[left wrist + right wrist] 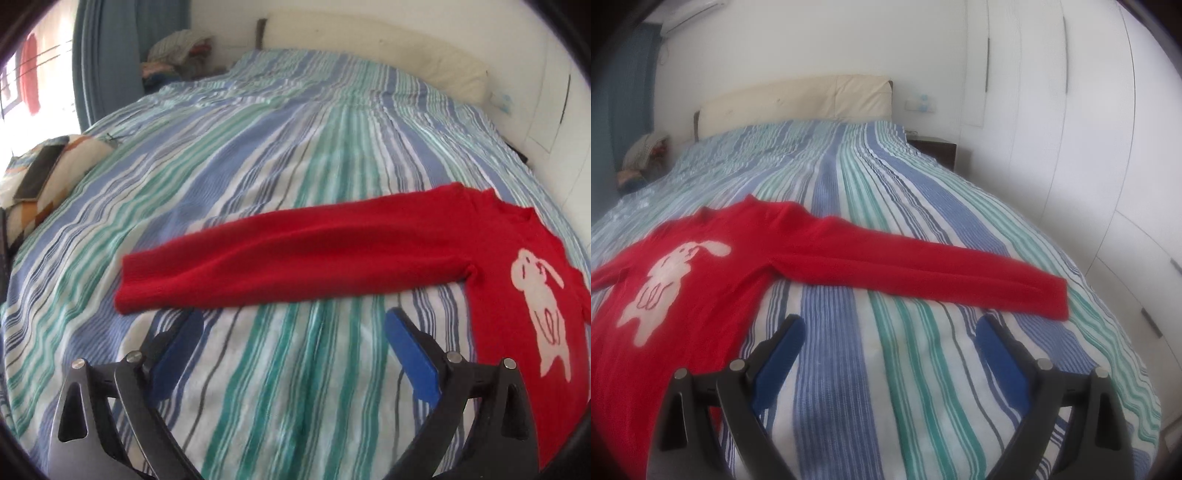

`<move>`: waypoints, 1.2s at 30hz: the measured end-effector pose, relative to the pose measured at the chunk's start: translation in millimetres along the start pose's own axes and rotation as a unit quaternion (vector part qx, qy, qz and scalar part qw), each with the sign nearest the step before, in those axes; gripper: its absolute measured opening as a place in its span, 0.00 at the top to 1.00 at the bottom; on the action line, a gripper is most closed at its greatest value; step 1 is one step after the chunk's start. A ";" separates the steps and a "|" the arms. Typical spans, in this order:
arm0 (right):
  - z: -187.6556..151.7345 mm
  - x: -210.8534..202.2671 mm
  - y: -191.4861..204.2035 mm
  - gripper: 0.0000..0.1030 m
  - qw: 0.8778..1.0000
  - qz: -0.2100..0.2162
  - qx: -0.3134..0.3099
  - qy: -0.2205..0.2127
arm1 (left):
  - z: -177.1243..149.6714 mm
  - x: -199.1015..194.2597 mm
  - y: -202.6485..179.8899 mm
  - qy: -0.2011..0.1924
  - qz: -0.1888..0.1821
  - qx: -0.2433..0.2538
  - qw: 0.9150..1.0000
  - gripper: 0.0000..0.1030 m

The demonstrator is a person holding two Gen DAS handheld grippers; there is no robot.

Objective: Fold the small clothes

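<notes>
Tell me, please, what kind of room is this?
Most likely a bedroom in a home. A large bed with a striped cover and a padded headboard fills the view, tall white wardrobe doors stand beside it, and a red sweater lies spread on top.

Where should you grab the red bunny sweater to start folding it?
Probably at the cuffs. The red knitted sweater lies flat on the striped bedspread, sleeves stretched straight out. Each open hand-held gripper, left and right, sits just below a sleeve, so slide in from the cuff's end and pinch it.
</notes>
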State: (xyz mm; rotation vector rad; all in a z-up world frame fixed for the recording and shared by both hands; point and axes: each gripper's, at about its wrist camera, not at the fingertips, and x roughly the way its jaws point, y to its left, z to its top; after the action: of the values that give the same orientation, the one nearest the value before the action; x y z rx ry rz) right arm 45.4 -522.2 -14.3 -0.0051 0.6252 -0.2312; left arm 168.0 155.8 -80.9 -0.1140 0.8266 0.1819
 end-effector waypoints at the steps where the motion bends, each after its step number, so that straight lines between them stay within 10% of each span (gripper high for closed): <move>1: -1.4 0.8 0.0 0.10 1.000 0.002 0.001 0.001 | -4.1 6.0 -5.7 -0.002 0.011 0.015 1.000 0.04; 19: -32.1 45.0 21.3 0.10 0.995 0.004 -0.047 0.093 | -34.7 28.8 -38.8 0.021 0.101 0.111 0.988 0.00; 36: -35.7 49.7 18.0 0.07 0.993 0.002 -0.037 0.113 | -26.8 38.6 -9.0 0.064 0.007 0.038 0.997 0.00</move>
State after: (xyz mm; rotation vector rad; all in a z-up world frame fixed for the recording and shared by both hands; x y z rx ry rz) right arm 67.6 -513.2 -73.4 -0.0504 0.8585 -0.2052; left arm 176.2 146.8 -127.2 -0.0480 0.9607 0.1563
